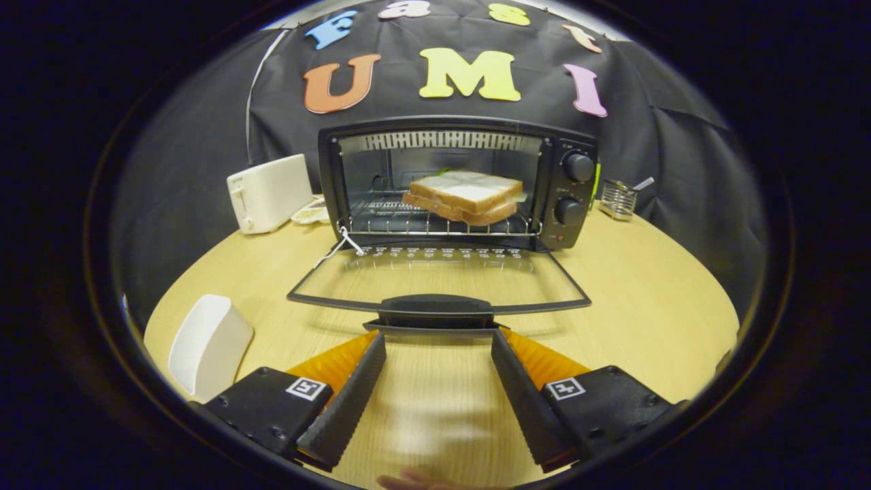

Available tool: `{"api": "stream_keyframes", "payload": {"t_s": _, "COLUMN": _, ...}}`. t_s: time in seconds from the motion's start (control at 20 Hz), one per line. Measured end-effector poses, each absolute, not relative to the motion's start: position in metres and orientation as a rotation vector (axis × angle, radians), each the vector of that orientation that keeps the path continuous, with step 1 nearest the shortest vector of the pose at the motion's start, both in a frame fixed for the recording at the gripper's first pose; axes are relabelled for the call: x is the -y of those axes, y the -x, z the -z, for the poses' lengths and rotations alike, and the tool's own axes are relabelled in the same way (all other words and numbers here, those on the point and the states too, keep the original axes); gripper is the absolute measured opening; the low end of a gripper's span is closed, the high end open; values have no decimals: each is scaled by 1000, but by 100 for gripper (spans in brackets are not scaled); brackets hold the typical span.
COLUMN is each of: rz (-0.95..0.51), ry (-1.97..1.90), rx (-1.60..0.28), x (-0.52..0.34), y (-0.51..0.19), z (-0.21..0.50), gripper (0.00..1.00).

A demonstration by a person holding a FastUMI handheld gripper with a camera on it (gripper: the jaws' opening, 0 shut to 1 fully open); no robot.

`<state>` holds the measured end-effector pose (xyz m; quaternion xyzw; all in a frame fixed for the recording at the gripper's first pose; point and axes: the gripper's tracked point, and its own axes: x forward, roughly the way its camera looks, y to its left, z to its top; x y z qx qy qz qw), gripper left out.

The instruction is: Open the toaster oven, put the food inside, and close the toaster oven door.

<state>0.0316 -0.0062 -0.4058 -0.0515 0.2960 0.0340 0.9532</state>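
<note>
A black toaster oven [575, 197] stands at the back of the round wooden table. Its glass door [435, 279] lies folded down flat toward me, with the black door handle [435, 309] at its front edge. A sandwich [466, 196] of white bread rests on the wire rack [381, 221] inside the oven. My gripper [439, 337] is open, and its fingertips sit just under and in front of the door handle, one at each end of it. Nothing is between the fingers.
A white toaster [269, 192] stands left of the oven, with a small white plate [309, 213] beside it. A white container [207, 344] sits near my left finger. A wire holder [618, 199] is right of the oven. A white string [337, 248] hangs at the door hinge.
</note>
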Motion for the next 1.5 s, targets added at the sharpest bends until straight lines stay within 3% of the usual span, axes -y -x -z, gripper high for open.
{"api": "stream_keyframes", "payload": {"t_s": 0.5, "rz": -11, "ry": 31, "rx": -629, "x": 10, "y": -35, "z": 411, "gripper": 100}}
{"api": "stream_keyframes", "payload": {"t_s": 1.15, "rz": -30, "ry": 16, "rx": -231, "x": -1, "y": -52, "z": 349, "gripper": 100}}
{"api": "stream_keyframes", "payload": {"t_s": 1.5, "rz": -40, "ry": 56, "rx": -185, "x": -5, "y": -75, "z": 313, "gripper": 100}}
